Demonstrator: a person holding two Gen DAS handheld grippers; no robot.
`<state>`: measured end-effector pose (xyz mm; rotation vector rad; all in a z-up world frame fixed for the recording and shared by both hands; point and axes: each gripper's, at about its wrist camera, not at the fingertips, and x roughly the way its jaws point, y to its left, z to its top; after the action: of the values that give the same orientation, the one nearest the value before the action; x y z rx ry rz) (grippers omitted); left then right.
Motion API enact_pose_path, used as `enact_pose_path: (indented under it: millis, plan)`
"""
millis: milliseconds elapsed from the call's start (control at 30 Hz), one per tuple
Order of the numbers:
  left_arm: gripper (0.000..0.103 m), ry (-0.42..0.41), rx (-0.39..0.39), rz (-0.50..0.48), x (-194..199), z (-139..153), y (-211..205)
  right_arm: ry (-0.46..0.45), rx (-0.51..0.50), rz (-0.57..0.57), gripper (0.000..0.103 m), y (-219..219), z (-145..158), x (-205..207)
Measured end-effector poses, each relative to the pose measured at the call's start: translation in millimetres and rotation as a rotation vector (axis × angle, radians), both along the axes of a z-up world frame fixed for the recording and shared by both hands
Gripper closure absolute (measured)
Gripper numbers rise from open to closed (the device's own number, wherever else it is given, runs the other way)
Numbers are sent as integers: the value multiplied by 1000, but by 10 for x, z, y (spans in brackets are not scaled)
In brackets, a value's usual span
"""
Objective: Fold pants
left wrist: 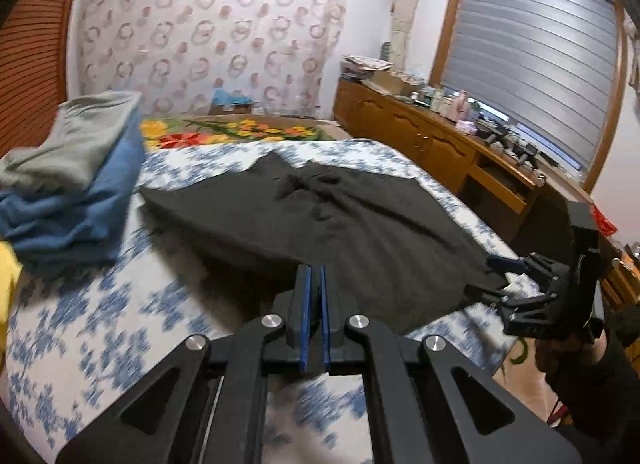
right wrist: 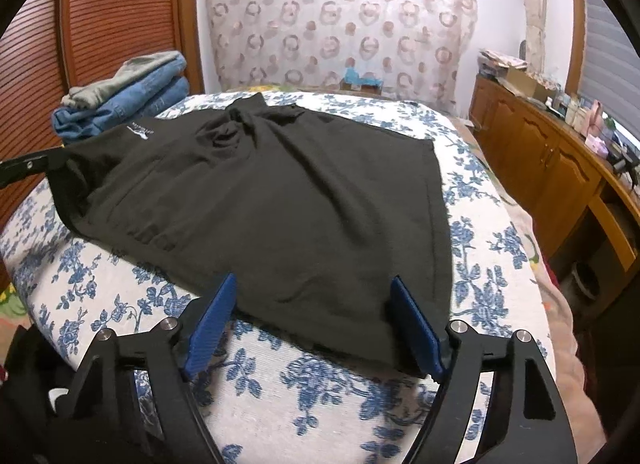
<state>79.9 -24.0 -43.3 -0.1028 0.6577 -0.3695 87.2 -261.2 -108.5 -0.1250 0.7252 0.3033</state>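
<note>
The black, soft-knit pants (right wrist: 260, 199) lie spread across the blue-flowered white bedspread (right wrist: 320, 396), filling the middle of the right wrist frame, their near hem at lower centre. The right gripper (right wrist: 312, 284) is spread wide, its blue pads (right wrist: 412, 324) either side of that hem, grasping nothing. In the left wrist frame the left gripper (left wrist: 314, 276) is clenched at the pants' edge; whether cloth is pinched cannot be told. Folded blue jeans (right wrist: 120, 107) sit upper left; bare bedspread shows lower left.
</note>
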Motion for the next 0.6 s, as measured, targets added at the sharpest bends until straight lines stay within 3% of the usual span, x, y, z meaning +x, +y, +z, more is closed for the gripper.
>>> enact_pose_path:
  millis: [600]
  plan:
    - [103, -17, 12, -233, 419, 360, -1173, -27, 50, -80, 24, -613, 80, -88]
